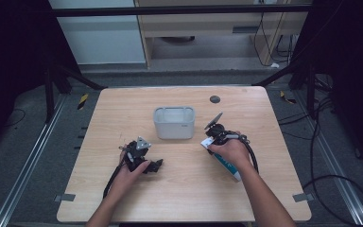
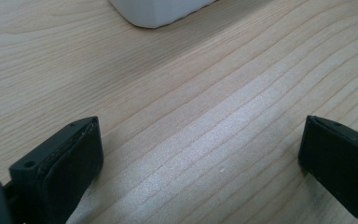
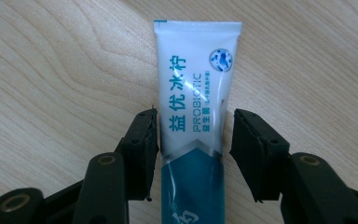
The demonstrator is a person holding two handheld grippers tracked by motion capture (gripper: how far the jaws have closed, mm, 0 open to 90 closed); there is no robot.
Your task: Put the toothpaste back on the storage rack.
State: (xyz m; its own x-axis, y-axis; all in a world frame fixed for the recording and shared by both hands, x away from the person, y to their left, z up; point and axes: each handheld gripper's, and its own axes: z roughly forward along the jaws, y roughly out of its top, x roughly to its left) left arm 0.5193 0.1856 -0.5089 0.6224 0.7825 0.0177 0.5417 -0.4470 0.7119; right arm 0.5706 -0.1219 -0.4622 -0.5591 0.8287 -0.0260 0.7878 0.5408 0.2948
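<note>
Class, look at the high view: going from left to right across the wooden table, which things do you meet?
Left gripper → white plastic rectangular bin → right gripper over the white and teal toothpaste tube.

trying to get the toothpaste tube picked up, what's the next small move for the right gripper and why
Probably close the right gripper a little more. The toothpaste tube lies flat on the table between its jaws; one pad is at the tube's edge, while a small gap remains at the other, so there is no firm grip yet.
</note>
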